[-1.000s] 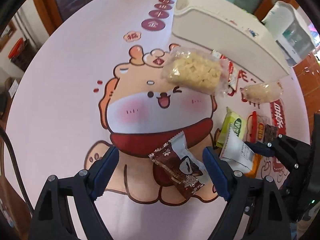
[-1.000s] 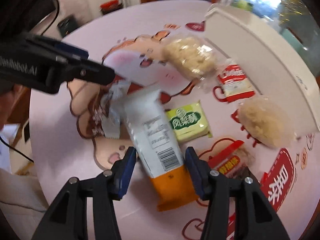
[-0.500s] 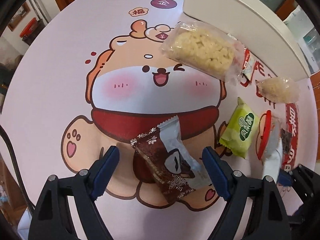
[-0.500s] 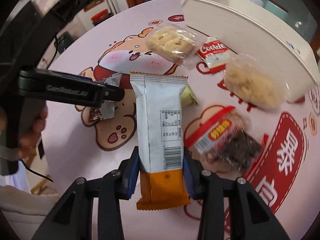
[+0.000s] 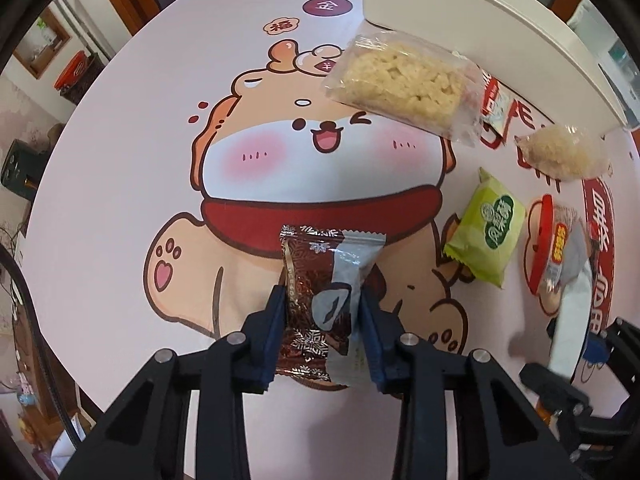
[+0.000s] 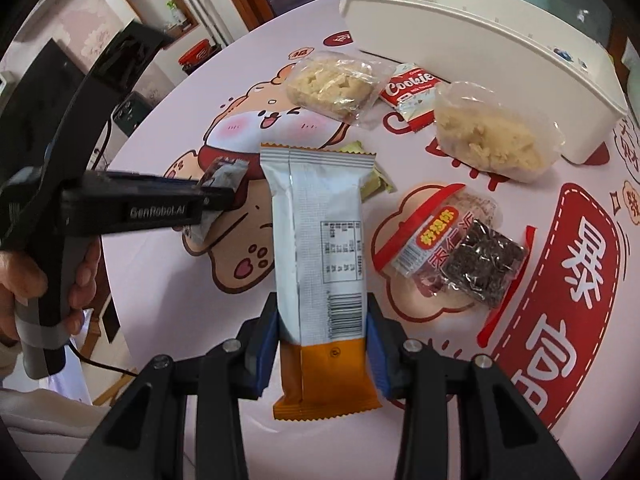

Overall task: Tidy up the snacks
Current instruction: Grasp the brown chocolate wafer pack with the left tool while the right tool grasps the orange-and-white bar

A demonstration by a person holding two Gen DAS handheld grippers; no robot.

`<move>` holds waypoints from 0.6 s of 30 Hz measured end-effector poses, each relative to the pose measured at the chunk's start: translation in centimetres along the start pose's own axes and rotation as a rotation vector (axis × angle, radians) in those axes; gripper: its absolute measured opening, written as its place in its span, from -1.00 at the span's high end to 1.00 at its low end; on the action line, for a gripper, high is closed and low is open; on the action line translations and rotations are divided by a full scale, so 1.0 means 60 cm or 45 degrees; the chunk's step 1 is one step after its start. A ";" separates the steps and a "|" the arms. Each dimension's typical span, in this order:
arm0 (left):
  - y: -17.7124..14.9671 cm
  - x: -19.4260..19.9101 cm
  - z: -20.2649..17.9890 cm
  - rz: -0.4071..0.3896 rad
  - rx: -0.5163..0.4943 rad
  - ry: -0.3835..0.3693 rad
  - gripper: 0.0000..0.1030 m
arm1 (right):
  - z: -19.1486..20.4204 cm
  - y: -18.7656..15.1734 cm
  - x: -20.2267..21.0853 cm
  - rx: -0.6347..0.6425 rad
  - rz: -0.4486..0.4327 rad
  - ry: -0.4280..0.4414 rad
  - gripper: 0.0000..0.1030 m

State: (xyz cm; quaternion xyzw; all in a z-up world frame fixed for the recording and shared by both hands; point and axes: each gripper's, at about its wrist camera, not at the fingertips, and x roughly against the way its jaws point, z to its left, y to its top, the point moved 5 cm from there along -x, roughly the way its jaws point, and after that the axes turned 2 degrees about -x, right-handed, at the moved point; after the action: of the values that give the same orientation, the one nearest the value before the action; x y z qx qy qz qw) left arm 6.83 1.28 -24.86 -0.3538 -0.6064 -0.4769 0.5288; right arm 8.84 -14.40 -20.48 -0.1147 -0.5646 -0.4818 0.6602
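Note:
My left gripper (image 5: pixel 323 312) is shut on a brown and silver snack packet (image 5: pixel 326 280) just over the cartoon tablecloth; it also shows from the side in the right wrist view (image 6: pixel 222 184). My right gripper (image 6: pixel 323 320) is shut on a long white and orange snack bar (image 6: pixel 320 248), held above the table. A long white bin (image 6: pixel 480 52) stands at the far side; in the left wrist view it (image 5: pixel 480 12) is at the top right.
Loose snacks lie between me and the bin: two clear bags of puffed rice cake (image 6: pixel 332 80) (image 6: pixel 488 140), a red Cookie packet (image 6: pixel 412 88), a green packet (image 5: pixel 488 224), and a red-striped bag with dark pieces (image 6: pixel 460 248). The table edge curves at the left.
My left gripper has closed on the brown packet, which was lying between open jaws. My right gripper has lifted the white and orange bar off the table and turned it upright.

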 end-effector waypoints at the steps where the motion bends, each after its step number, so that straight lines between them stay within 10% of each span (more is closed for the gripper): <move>1: -0.001 -0.004 0.001 0.001 -0.009 -0.002 0.36 | -0.002 -0.001 0.004 -0.010 -0.009 0.005 0.24; 18: 0.121 0.179 -0.053 -0.302 -0.398 -0.200 0.41 | -0.016 0.033 0.094 -0.265 -0.201 -0.108 0.26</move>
State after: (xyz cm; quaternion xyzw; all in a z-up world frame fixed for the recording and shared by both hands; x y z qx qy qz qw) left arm 12.55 -0.44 -12.91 -0.3938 -0.6019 -0.5949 0.3588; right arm 10.42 -16.93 -15.20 -0.1579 -0.5464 -0.5830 0.5802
